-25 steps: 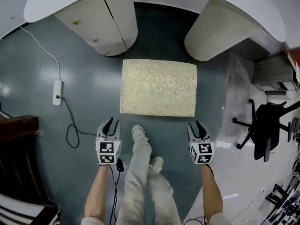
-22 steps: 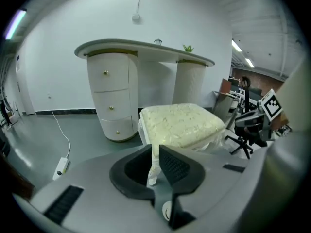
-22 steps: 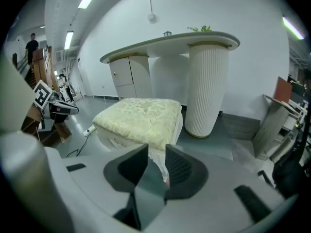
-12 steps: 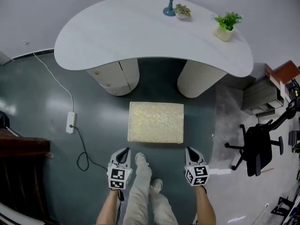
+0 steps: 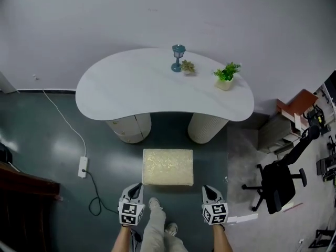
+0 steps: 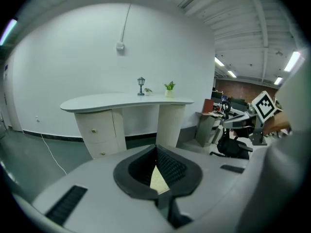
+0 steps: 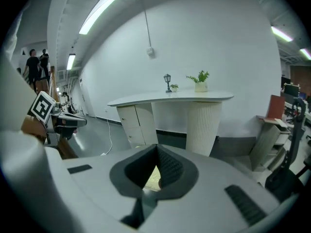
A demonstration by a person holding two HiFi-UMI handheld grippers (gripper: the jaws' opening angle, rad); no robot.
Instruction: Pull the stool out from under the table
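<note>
The stool (image 5: 168,167), a low block with a cream floral cushion, stands on the dark floor in front of the white curved table (image 5: 131,91), clear of its top and of the two pedestals (image 5: 208,127). My left gripper (image 5: 136,187) hangs just off the stool's near left corner, shut and empty. Off the near right corner, my right gripper (image 5: 207,190) is also shut with nothing in it. In the left gripper view the jaws (image 6: 156,150) meet, and a sliver of the stool (image 6: 158,181) shows below them. The right gripper view shows the same: closed jaws (image 7: 156,150) over a strip of cushion (image 7: 152,177).
A small lamp (image 5: 178,58) and two potted plants (image 5: 227,76) stand on the table. A power strip (image 5: 82,167) with cables lies on the floor at left. A black office chair (image 5: 277,181) stands at right. The person's legs and shoes (image 5: 154,205) are between the grippers. Dark wooden furniture (image 5: 23,203) lies at far left.
The head view has risen and drawn back, so the whole table top is now seen and the stool looks smaller. Both grippers' jaws have gone from open to shut.
</note>
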